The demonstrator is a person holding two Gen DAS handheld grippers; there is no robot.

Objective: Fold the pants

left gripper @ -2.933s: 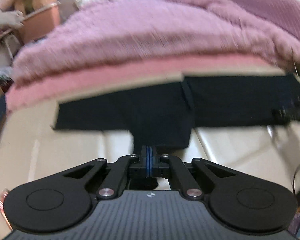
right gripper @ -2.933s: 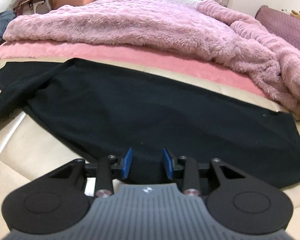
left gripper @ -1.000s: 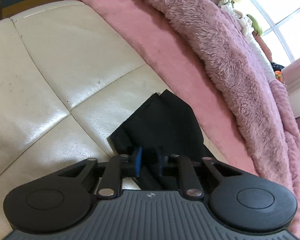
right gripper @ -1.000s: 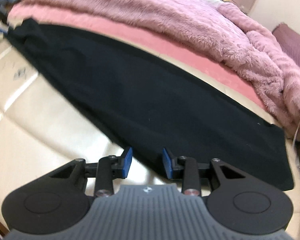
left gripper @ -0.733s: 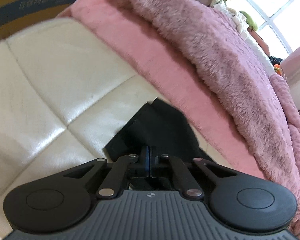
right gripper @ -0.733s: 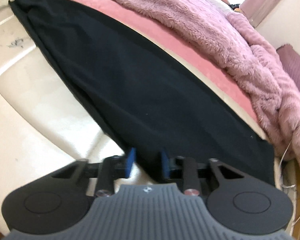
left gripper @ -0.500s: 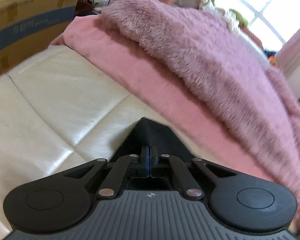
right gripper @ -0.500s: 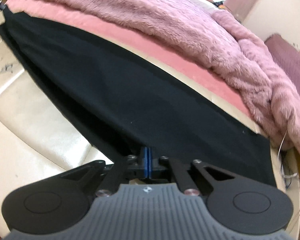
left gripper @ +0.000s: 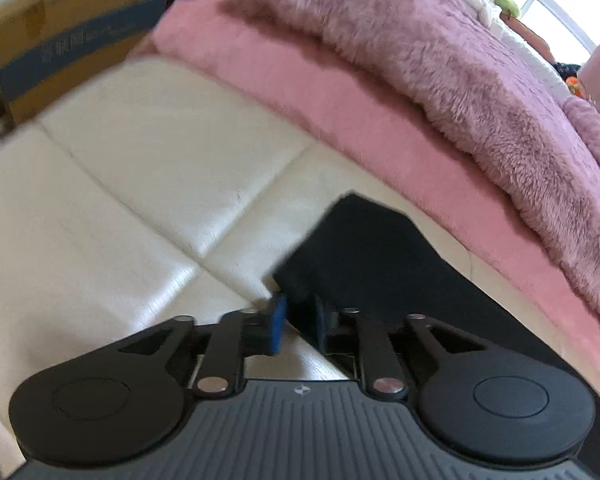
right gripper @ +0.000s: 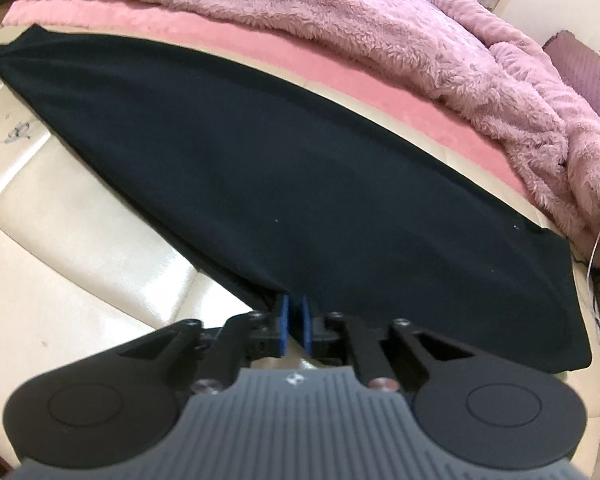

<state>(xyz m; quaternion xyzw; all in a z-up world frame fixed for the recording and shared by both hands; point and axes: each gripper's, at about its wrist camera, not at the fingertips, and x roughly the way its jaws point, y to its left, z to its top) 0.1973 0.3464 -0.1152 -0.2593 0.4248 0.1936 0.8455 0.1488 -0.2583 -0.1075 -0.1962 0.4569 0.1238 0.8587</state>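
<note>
The black pants (right gripper: pixel 300 168) lie stretched out flat along the cream leather cushion (right gripper: pixel 60 248), close to the pink sheet. In the right wrist view my right gripper (right gripper: pixel 295 308) sits at the pants' near edge. Its jaws are opening, with a narrow gap between the blue pads and the cloth edge at their tips. In the left wrist view one end corner of the pants (left gripper: pixel 372 264) rests on the cushion (left gripper: pixel 140 184). My left gripper (left gripper: pixel 299 308) is over that corner, its jaws opening. The cloth lies loose between the pads.
A pink sheet (left gripper: pixel 340 92) and a fluffy mauve blanket (left gripper: pixel 480 80) run along the far side of the cushion. A cardboard box (left gripper: pixel 60 40) stands beyond the cushion's left end. A thin white cable (right gripper: pixel 596 280) hangs at the right end of the pants.
Half a second ago both grippers were shut on the cloth; now both pairs of pads have parted. The left-hand corner of the pants has dropped flat onto the cushion.
</note>
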